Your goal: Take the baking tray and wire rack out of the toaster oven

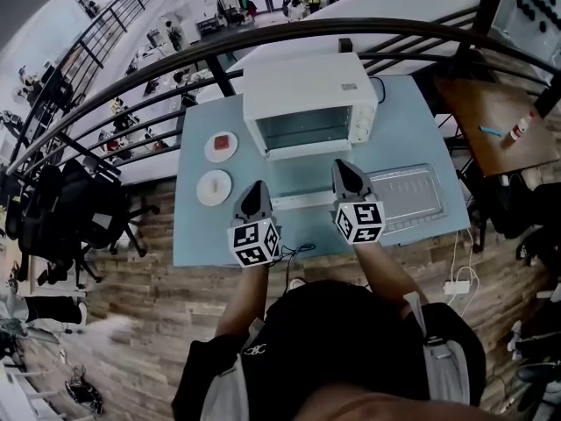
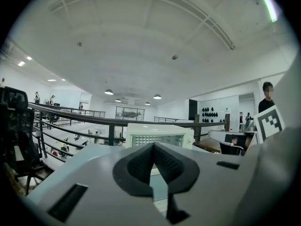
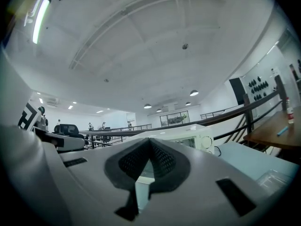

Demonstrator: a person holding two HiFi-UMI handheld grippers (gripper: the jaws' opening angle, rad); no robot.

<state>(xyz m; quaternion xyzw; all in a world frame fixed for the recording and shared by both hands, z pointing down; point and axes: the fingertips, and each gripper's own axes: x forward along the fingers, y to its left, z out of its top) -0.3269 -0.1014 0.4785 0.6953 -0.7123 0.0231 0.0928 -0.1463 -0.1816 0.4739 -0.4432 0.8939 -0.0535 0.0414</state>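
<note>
The white toaster oven [image 1: 308, 95] stands at the back of the light blue table [image 1: 197, 235]; its front shows a dark cavity. A grey baking tray [image 1: 405, 196] with fine lines across it lies flat on the table, to the right of the oven; I cannot make out a separate wire rack. A white bar [image 1: 302, 202] lies on the table between the grippers. My left gripper [image 1: 256, 188] and right gripper [image 1: 347, 167] hover level in front of the oven, both shut with nothing between the jaws. The oven [image 2: 155, 134] shows ahead in the left gripper view, and the oven [image 3: 190, 136] in the right gripper view.
Two white plates sit on the table's left side, one with a red item [image 1: 221, 146] and one plain [image 1: 214, 186]. A dark railing [image 1: 131, 77] runs behind the table. A wooden table [image 1: 491, 121] stands at the right, an office chair [image 1: 79, 217] at the left.
</note>
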